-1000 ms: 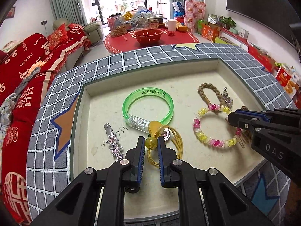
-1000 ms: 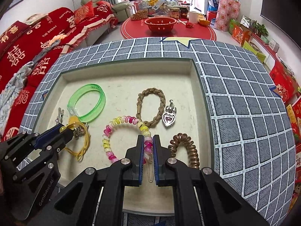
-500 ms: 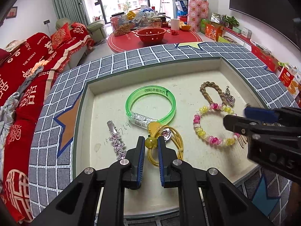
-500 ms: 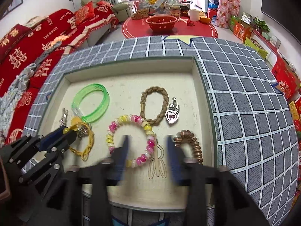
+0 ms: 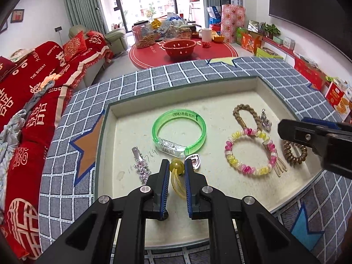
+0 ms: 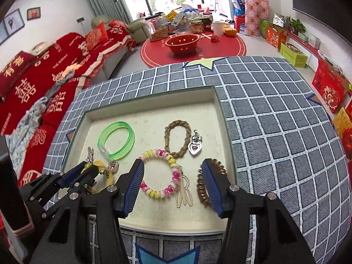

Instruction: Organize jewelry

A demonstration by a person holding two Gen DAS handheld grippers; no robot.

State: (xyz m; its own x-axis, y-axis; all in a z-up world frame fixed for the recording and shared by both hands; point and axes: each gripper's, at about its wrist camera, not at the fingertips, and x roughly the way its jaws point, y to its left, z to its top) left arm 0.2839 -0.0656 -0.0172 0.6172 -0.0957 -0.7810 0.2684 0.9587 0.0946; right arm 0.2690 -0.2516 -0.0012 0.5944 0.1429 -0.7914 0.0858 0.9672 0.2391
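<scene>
The right gripper [image 6: 172,183] has spread and lifted off the beaded bracelet [image 6: 159,173], apparently placed, while the left gripper [image 5: 177,169] pinches the yellow bead [image 5: 177,168].

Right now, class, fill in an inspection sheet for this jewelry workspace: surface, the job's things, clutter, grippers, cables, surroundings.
Surface: shallow cream tray set in a grey grid-patterned top.
Job's things: green bangle, pink-and-yellow bead bracelet, brown braided bracelet, heart pendant, bronze coil hair tie, gold hairpin, silver clip, yellow cord with bead, all in the tray.
Clutter: nothing seen in the tray beyond the jewelry.
Grippers: left gripper shut on the yellow bead; right gripper open, holding nothing.
Cables: nothing seen.
Surroundings: red-covered sofa, round red table with a red bowl.
</scene>
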